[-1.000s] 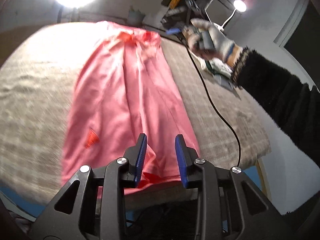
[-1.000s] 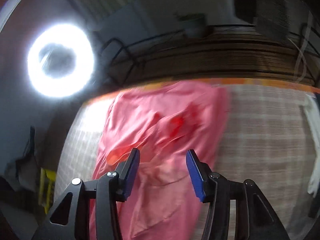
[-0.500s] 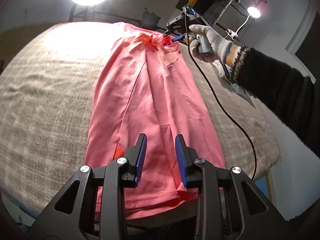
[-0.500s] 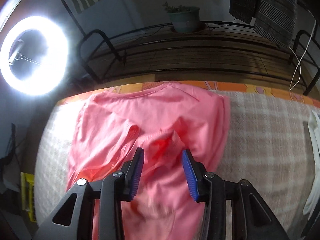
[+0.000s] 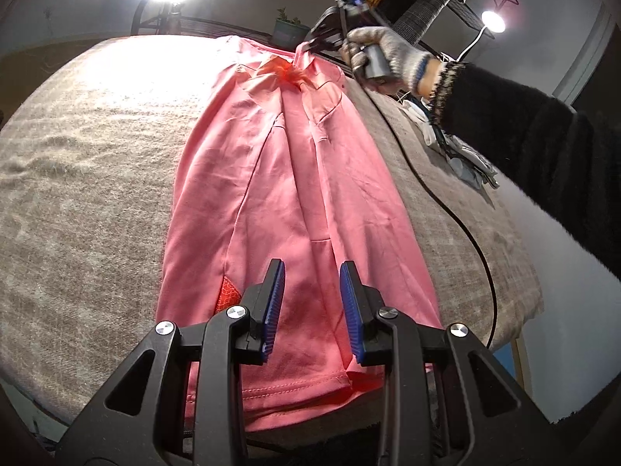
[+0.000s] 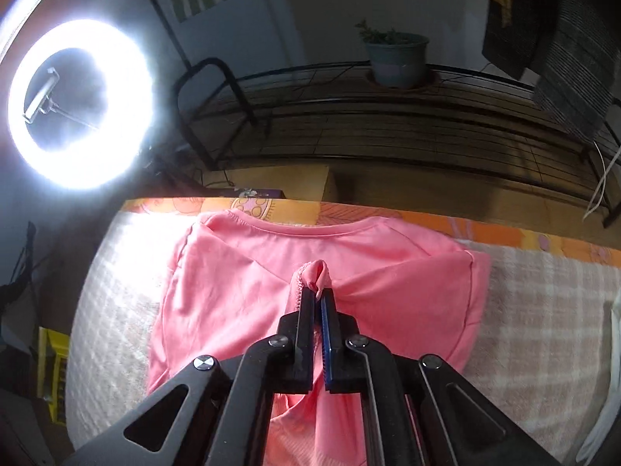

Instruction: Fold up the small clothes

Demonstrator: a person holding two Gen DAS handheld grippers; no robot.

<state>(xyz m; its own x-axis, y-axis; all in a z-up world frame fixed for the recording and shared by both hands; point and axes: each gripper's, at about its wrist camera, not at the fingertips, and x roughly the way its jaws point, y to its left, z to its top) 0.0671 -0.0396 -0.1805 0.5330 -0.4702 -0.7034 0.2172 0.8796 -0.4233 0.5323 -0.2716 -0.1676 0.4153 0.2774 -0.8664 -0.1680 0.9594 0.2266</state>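
The pink short-sleeved jersey shirt [image 5: 295, 194] lies flat and lengthwise down the middle of the beige woven blanket [image 5: 85, 178] covering the table, and everything is placed off that shirt. To its left, a wide stretch of bare blanket runs out to the table's rounded edge; to its right there's a narrower strip, crossed by a thin black cable [image 5: 458, 225] that trails off the near corner. The hem hangs right at the near edge of the table. The left wrist view gives the whole length of the shirt, plus the white-gloved right hand [image 5: 392, 58] with its fuzzy black sleeve [image 5: 543, 147] reaching in over the far end, wrist bent down. The right wrist view shows what that one can't: the collar at the far edge against an orange patterned cloth [image 6: 271, 207], a bright ring lamp [image 6: 79, 103] off to the shirt's left and a potted plant [image 6: 396, 58] on a dark wire rack behind it. The left gripper [image 5: 311, 303] hovers above the hem, tilted down, its blue pads standing a narrow gap apart with only fabric beneath. The right gripper [image 6: 319, 297] has just snapped closed, pinching a little peak of pink fabric near the shirt's collar end.
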